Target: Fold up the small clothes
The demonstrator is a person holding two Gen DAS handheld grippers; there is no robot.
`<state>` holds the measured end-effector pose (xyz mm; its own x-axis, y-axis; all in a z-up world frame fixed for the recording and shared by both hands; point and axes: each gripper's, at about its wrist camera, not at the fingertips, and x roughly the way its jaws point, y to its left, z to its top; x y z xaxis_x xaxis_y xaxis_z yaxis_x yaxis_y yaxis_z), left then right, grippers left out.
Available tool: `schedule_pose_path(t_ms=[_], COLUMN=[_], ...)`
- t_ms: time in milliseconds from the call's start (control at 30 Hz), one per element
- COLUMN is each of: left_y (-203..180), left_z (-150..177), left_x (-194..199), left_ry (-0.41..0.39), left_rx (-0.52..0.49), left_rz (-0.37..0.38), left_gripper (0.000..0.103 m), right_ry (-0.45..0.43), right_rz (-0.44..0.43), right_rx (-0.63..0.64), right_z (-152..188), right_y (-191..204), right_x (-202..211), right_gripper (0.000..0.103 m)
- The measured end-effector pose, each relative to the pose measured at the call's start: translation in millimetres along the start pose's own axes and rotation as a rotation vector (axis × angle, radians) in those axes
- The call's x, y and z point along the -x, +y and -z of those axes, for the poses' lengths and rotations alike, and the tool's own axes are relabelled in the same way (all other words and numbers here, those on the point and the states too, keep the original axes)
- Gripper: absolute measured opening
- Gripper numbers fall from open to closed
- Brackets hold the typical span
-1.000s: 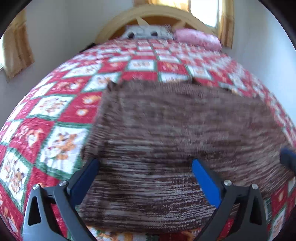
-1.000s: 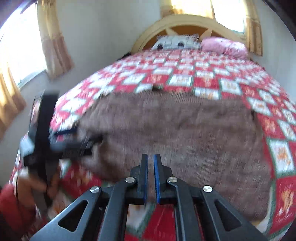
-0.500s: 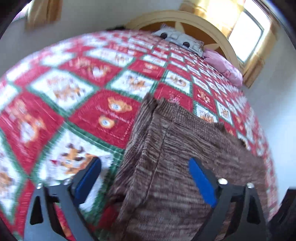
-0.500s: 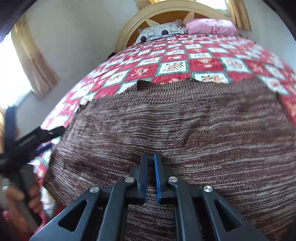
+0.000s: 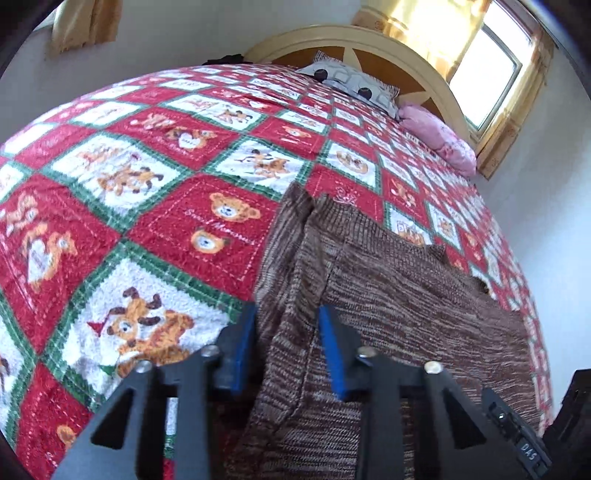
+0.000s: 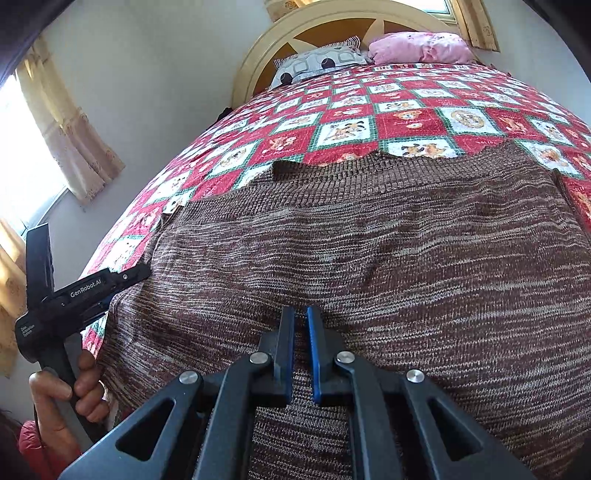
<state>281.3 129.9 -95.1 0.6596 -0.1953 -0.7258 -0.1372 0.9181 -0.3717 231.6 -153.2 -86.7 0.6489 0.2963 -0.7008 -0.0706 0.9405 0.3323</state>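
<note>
Left to right across the bed.

Far left, right-wrist view: a bare hand (image 6: 66, 395) grips the handle of the left tool (image 6: 122, 278), a black two-finger unit with blue pads, its tip at the left edge of the garment.

Left tool (image 5: 286, 332), own view: fingers partly parted, blue pads either side of a raised ridge of knit at the garment's left edge. Fabric sits between the pads; cannot tell whether they pinch it.

The brown-and-cream marled knit sweater (image 6: 369, 251) lies spread flat on the red, white and green patchwork bedspread with teddy-bear and reindeer squares (image 5: 147, 206), covering the near part of the bed. Its far edge is darker ribbed knit. The left edge (image 5: 295, 236) is bunched into lengthwise folds.

Right tool (image 6: 301, 332): fingers nearly together, only a thin gap between blue pads, tips over the middle of the sweater's near part. Nothing seen gripped between them; contact with the knit unclear.

At the head of the bed: grey patterned pillow (image 6: 317, 61), pink pillow (image 6: 421, 46) to its right, both against a cream arched wooden headboard (image 6: 332, 26).
</note>
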Motion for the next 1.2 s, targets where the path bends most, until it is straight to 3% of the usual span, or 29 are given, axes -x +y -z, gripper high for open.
schedule_pose_path(t_ms=[267, 400, 633, 733, 967, 1100, 1200], left_y=[-4.0, 6.6, -5.1, -17.2, -78.9, -113.7, -126.5], left_z=[-0.2, -1.1, -8.5, -13.3, -5.7, 12.4, 33.5], left_x=[-3.1, -2.0, -1.3, 8.8, 38.0, 26.9, 0.4], left_ry=[0.004, 0.000, 0.023, 0.009, -0.033, 0.001, 0.079], left_rx=[-0.010, 0.039, 0.023, 0.014, -0.121, -0.211, -0.225], left_rz=[-0.009, 0.035, 0.019, 0.046, 0.170, 0.192, 0.194], left_gripper=[0.041, 0.020, 0.012, 0.012, 0.011, 0.011, 0.011], right_ry=[0.000, -0.001, -0.001, -0.003, -0.016, -0.014, -0.013], right_rz=[0.000, 0.006, 0.001, -0.002, -0.027, -0.035, -0.040], right_rx=[0.000, 0.006, 0.001, -0.002, -0.030, -0.039, -0.044], right_z=[0.4, 0.0, -0.2, -0.2, -0.1, -0.7, -0.6], right_y=[0.0, 0.9, 0.4, -0.3, -6.6, -8.1, -8.8], right_x=[-0.2, 0.1, 0.1, 0.4, 2.2, 1.6, 1.3], right_gripper=[0.007, 0.007, 0.007, 0.007, 0.007, 0.007, 0.007])
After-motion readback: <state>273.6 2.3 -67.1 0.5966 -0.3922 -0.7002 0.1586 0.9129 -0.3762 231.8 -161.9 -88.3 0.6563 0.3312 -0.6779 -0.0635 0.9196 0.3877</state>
